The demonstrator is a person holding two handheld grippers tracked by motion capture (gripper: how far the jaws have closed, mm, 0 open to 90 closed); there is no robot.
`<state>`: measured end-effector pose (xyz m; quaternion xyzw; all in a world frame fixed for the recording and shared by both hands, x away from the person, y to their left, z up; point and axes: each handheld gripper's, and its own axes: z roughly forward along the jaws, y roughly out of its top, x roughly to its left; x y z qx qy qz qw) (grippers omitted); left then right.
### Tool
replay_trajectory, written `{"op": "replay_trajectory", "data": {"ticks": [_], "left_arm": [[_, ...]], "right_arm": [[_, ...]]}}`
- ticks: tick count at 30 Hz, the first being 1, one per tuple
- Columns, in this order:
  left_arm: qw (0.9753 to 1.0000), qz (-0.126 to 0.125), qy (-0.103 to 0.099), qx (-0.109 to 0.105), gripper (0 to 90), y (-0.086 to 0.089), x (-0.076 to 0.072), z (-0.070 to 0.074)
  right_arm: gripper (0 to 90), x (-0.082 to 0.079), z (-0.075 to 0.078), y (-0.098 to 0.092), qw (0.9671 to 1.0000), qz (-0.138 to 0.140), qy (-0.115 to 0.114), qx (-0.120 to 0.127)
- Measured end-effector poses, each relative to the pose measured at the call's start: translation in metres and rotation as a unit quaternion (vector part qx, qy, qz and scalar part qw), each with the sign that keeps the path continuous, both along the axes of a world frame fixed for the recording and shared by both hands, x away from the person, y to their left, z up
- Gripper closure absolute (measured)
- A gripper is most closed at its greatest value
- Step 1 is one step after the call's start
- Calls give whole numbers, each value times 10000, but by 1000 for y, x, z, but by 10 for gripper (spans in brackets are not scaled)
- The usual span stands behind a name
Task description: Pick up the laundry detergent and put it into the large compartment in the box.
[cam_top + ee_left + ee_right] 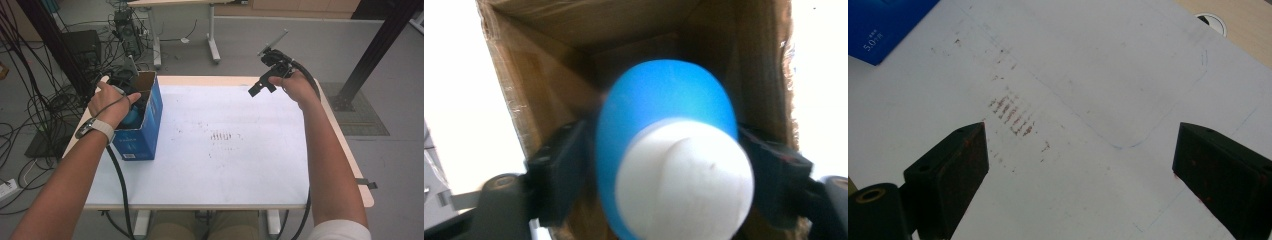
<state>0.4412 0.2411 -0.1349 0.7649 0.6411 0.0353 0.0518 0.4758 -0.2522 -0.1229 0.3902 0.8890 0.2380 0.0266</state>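
Fingers of your left gripper (pixel 669 165) are clamped on a blue and white object (pixel 671 150), held inside the open cardboard box (pixel 145 120) at the surface's (pixel 225 165) left edge. Farther off, your right gripper (pixel 1080 165) hovers with fingers wide apart, holding nothing.

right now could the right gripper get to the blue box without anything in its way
Probably yes. The right gripper hangs open and empty over the far right of the table, and the white top between it and the blue box is bare. The left gripper already holds a blue and white object inside it.
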Motion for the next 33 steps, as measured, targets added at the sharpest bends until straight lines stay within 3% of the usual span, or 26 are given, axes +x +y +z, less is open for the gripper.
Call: {"op": "replay_trajectory", "data": {"ticks": [7,10,16,26,33], "left_arm": [[10000,1,-28,-87,140,3,-1,13],[10000,-6,25,-86,140,3,-1,16],[9999,-85,-55,-90,131,3,-4,29],[9985,-449,-268,142,65,-14,-12,62],[9958,-785,-450,108,68,-23,-20,91]], "right_arm": [[78,0,0,3,10000,23,0,-2],[78,-1,1,3,10000,5,2,-3],[78,-3,2,0,10000,0,-21,4],[78,-8,6,-4,10000,-39,-54,12],[78,-12,11,-8,9999,-90,-88,-2]]}}
